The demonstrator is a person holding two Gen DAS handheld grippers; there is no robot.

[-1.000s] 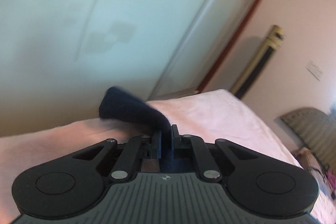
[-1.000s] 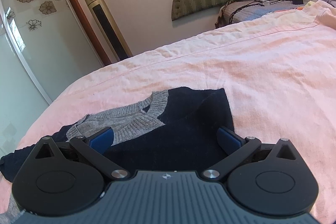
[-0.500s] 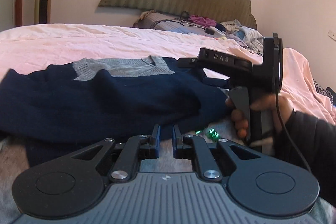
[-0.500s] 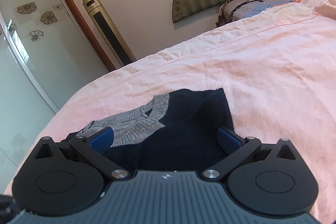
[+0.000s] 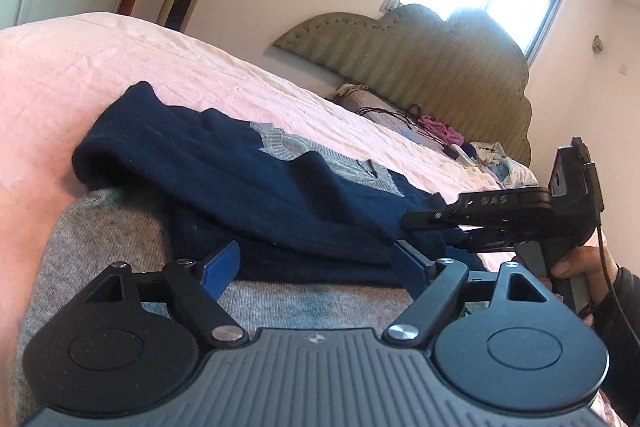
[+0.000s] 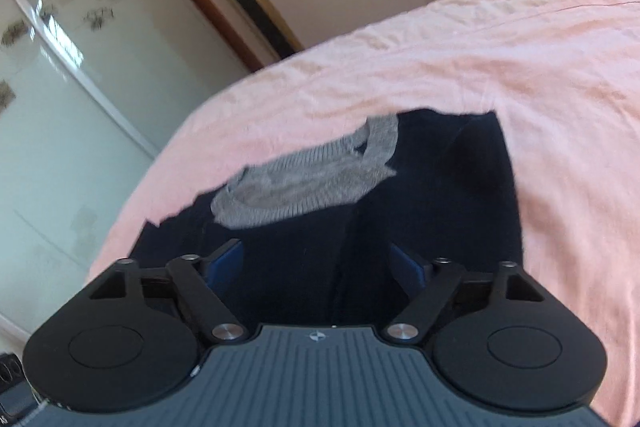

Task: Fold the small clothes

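Two risks stand out. The navy sleeve (image 5: 248, 183) lies folded across the sweater (image 6: 436, 187) in a loose, puffy roll, and I judge it could slump back off once nothing steadies it, since soft knit does not keep a crease. The right gripper (image 6: 320, 267) is closing over the dark body panel at lower centre of its frame; the blur there hides whether the pads press yet, and if the jaws pinch only the top layer, or both layers unevenly, the next fold would drag the sleeve and skew the whole stack on the pink bed sheet (image 6: 500, 75). The left gripper (image 5: 320, 263) has jaws that are opening and stand wide, with nothing pinched between them; the edge of the sleeve roll and the grey hem (image 5: 100, 251) lie just ahead of and below the blue pads, near but apart as far as can be seen. In the left wrist view the sweater runs from centre left to the right edge, where the right gripper, held in a person's hand (image 5: 576, 267), reaches over its far side. The grey collar (image 6: 316, 183) sits above the right jaws, mid-frame.
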